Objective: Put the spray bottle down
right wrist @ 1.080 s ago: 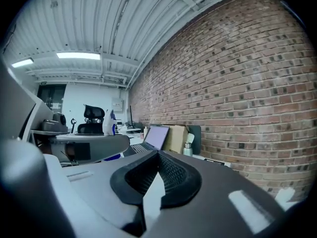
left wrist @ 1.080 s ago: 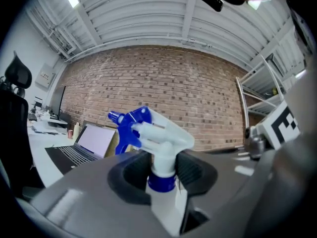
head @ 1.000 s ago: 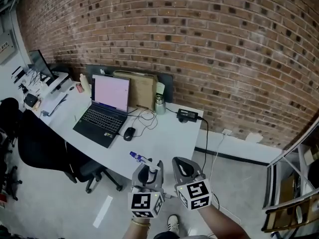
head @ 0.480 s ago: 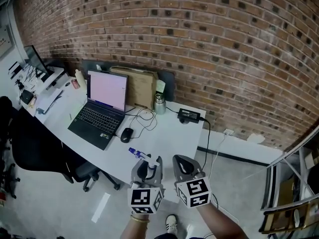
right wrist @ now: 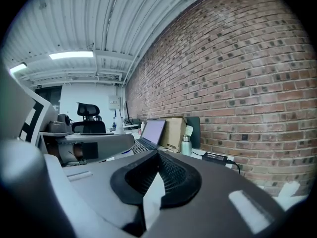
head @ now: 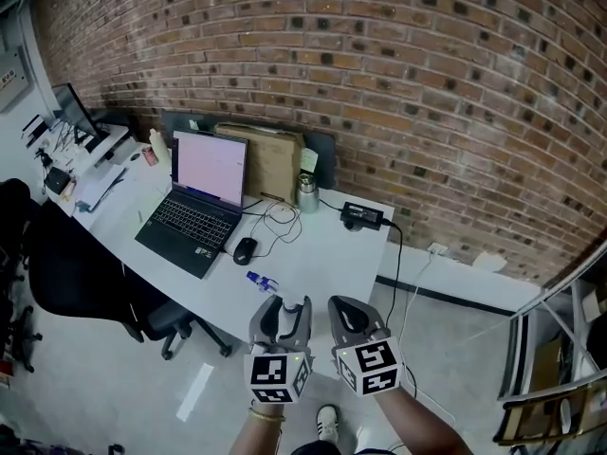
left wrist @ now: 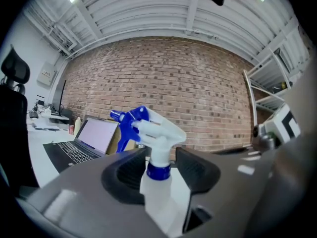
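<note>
A white spray bottle [left wrist: 154, 148] with a blue trigger and nozzle stands upright between the jaws of my left gripper [left wrist: 161, 170]. Those jaws are opening, and a gap shows on each side of the bottle's neck. In the head view the bottle [head: 275, 297] is at the front edge of the white desk [head: 327, 254], nozzle pointing left, with the left gripper [head: 282, 318] around it. My right gripper [head: 349, 318] hovers just to its right, jaws shut and empty. In its own view the right gripper [right wrist: 157, 175] points along the brick wall.
An open laptop [head: 199, 197], a black mouse [head: 245, 250] and cables lie left of the bottle. A cardboard box [head: 270, 164], a green flask [head: 306, 195] and a power adapter [head: 362, 216] stand along the wall. A black chair [head: 76, 273] is at the left.
Both grippers have sunk a little toward the desk's front edge with the bottle. The left jaws now stand wider apart around the bottle's neck.
</note>
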